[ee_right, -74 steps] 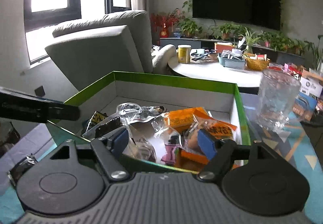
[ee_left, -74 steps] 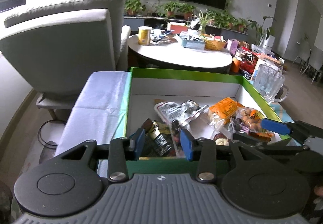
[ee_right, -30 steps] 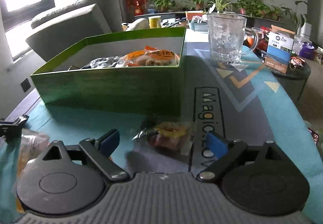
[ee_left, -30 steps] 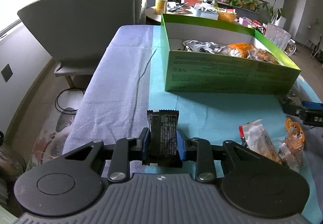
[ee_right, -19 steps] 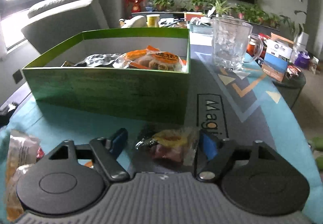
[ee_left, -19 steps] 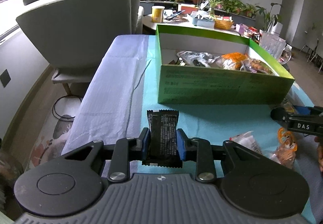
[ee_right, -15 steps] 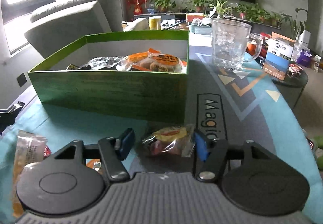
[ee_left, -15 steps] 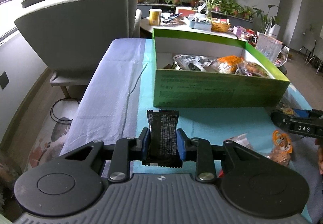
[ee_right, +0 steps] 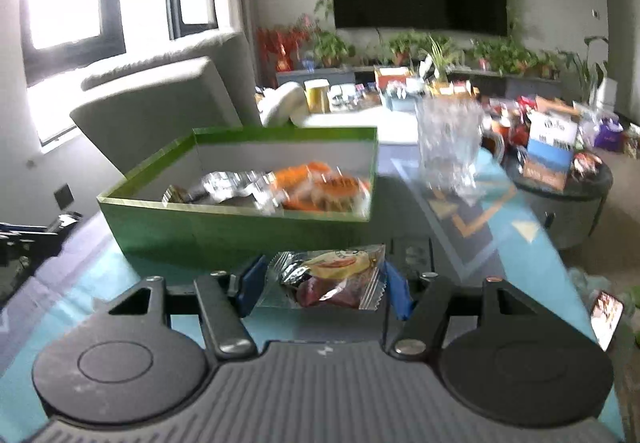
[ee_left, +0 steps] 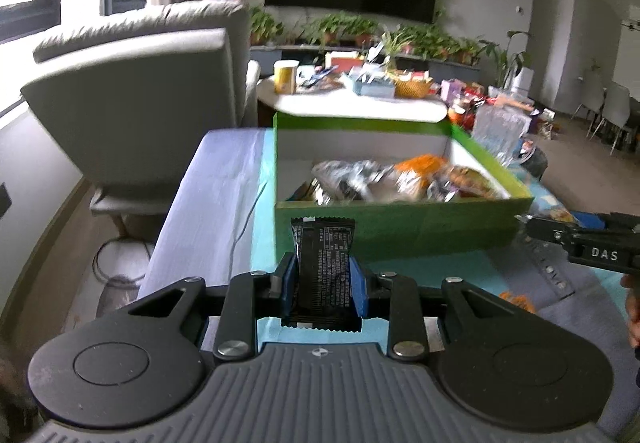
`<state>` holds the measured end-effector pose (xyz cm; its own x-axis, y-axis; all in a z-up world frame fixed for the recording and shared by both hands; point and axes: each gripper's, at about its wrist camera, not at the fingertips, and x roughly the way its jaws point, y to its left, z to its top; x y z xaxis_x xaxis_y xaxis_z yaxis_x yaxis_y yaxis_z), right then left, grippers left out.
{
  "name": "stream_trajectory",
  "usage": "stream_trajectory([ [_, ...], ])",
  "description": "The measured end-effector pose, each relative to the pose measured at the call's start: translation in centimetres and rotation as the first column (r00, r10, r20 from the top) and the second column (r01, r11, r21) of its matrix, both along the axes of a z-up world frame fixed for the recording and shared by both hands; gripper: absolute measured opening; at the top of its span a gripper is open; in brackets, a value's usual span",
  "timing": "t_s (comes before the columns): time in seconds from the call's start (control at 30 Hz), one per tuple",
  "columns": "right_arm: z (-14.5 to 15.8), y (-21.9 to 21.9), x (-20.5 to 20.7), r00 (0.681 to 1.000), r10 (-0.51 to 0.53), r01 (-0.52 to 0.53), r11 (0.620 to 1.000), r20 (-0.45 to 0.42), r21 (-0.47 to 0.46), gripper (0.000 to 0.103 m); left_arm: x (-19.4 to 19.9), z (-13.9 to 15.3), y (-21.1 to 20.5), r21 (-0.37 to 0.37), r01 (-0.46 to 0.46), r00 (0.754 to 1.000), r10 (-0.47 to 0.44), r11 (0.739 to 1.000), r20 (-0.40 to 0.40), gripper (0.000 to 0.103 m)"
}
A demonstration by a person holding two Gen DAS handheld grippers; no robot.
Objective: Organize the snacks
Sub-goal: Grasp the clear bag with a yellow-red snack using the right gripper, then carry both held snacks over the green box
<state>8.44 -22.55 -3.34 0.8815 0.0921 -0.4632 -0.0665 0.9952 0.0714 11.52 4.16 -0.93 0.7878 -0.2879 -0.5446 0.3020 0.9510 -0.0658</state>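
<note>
While both views are smeared by motion blur, the grips read clearly enough: the left claw [ee_left: 323,285] is clenched on a black rectangular foil snack bar with white print [ee_left: 323,267], whose sides are pressed between the blue pads [ee_left: 289,285] and whose far end sticks out past the fingertips. The right claw [ee_right: 322,285] is clamped across a clear crinkled plastic snack packet with yellow and dark red contents [ee_right: 328,275], the wrapper's crimped ends meeting the blue pads on either side. Both packets sit clear of the turquoise patterned cloth-covered surface [ee_left: 432,271] and just in front of the near wall of the green open-topped cardboard box with a white interior [ee_left: 400,223]. Inside that box lies a jumble of wrapped snacks [ee_left: 400,179], silver foil toward the left and orange packs toward the right, though the blur makes it hard to say how many. From the left wrist view, the right claw enters at the right edge, with a small orange item [ee_left: 516,299], probably another snack, lying on the surface below it. Beyond the box on its right side stands a clear glass mug [ee_right: 448,147], and a grey armchair [ee_left: 136,115] sits to the left.
</note>
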Motion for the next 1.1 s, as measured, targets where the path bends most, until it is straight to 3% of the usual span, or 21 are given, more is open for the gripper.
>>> stream_trajectory([
  [0.33, 2.2, 1.7, 2.4, 0.994, 0.071, -0.071, 0.997, 0.078, -0.004, 0.053, 2.7, 1.8, -3.3, 0.003, 0.067, 0.997, -0.067, 0.998, 0.042, 0.027],
  [0.73, 1.6, 2.6, 8.1, 0.996, 0.085, -0.086, 0.996, 0.038, 0.021, 0.053, 10.4, 0.5, -5.9, 0.009, 0.022, 1.000, -0.021, 1.000, -0.016, 0.027],
  [1.1, -0.1, 3.1, 11.2, 0.998, 0.067, -0.067, 0.998, -0.008, 0.020, 0.053, 14.1, -2.0, -6.4, 0.030, -0.006, 0.997, 0.008, 1.000, -0.075, 0.028],
])
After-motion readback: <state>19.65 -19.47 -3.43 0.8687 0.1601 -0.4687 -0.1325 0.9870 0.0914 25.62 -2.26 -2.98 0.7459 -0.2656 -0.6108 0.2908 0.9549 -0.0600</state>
